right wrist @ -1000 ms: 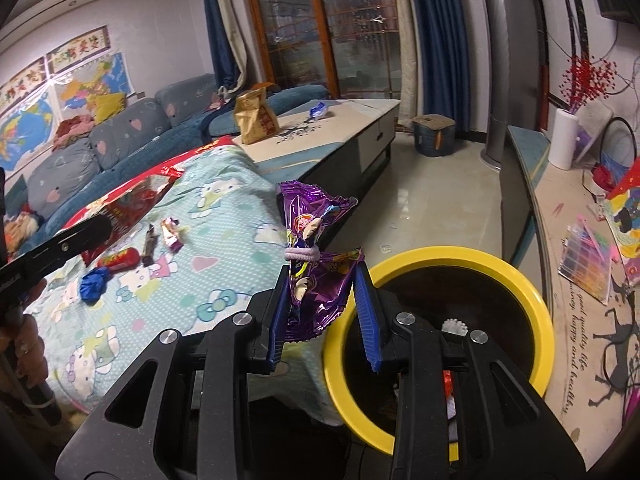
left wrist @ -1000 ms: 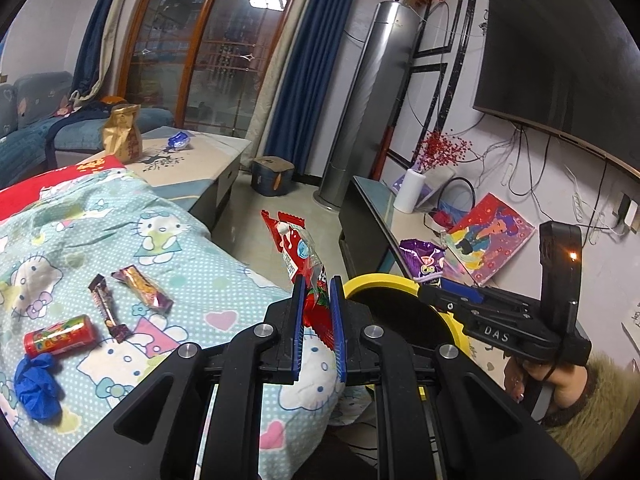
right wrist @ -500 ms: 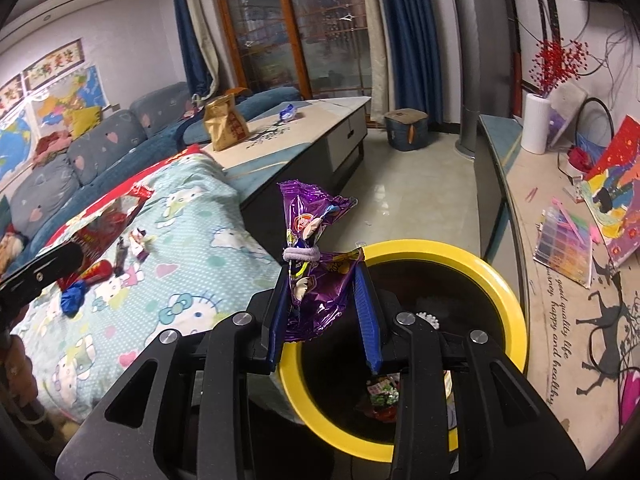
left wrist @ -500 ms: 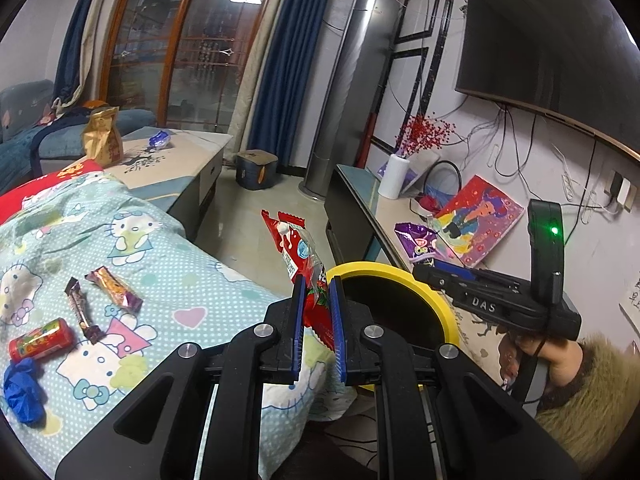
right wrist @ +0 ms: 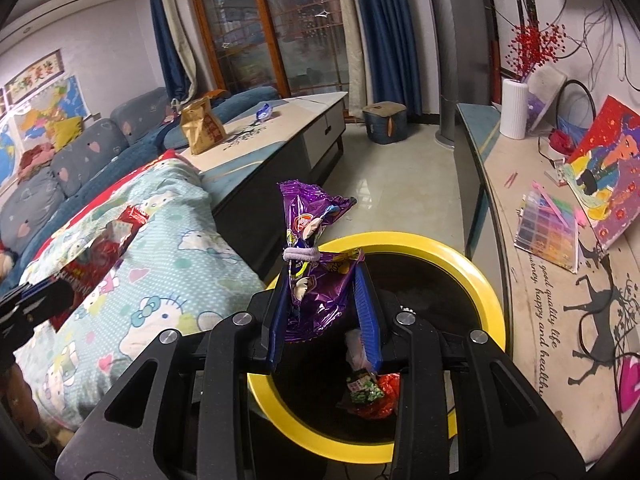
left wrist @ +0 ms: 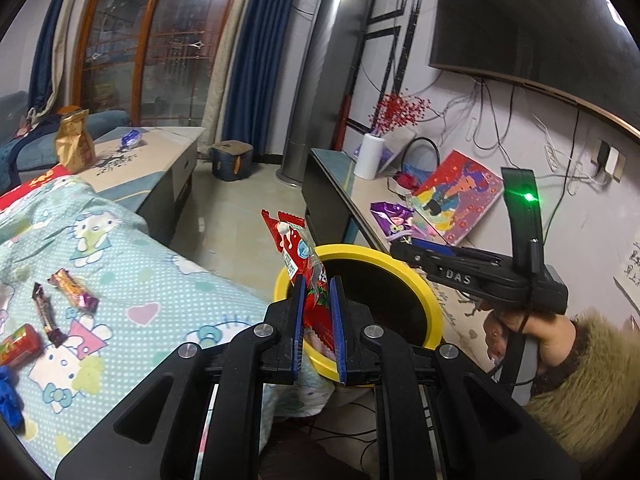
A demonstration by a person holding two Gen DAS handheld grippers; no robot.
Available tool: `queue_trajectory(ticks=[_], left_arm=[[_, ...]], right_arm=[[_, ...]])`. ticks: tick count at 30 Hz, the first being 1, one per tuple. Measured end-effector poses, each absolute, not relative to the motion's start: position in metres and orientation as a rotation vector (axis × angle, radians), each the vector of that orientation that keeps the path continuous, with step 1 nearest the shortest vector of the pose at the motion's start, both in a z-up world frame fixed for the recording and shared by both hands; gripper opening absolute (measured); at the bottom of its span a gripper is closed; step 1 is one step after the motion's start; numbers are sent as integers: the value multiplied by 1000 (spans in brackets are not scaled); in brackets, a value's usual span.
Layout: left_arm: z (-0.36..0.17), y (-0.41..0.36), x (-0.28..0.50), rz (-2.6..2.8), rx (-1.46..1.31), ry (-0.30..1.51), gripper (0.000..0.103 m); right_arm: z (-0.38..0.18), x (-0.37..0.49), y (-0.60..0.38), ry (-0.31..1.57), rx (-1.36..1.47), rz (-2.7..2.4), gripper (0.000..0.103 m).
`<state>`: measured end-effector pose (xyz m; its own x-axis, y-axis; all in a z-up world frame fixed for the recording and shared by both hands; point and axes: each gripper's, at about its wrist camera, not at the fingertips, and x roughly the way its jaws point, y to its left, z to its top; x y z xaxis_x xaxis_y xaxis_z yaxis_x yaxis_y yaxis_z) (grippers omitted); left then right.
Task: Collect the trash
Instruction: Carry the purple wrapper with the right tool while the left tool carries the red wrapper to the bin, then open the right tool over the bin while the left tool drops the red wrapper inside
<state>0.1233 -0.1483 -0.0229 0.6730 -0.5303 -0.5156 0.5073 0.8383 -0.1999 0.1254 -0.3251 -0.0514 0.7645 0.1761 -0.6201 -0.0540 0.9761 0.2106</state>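
Both jaws moved over yellow bin (right wrist: 486, 280), clamping upright red wrapper (left wrist: 298, 256), purple wrapper (right wrist: 310, 248).

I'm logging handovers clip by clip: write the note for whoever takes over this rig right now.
Left hand-held gripper: shut on the red wrapper, at the near rim of the yellow bin.
Right hand-held gripper: shut on the purple wrapper, over the bin's near-left rim.
Done: some trash already lies in the bin.
Left: release both wrappers into the bin, then collect the candy bars, red can and blue glove from the bedspread.
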Motion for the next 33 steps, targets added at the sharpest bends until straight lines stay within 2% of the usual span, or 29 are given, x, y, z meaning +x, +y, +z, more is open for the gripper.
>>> queue_trajectory(ticks=[33], left_arm=[[-80, -231, 139, -720, 63, 715, 12]], right_arm=[[-92, 135, -382, 778, 272, -7, 25]])
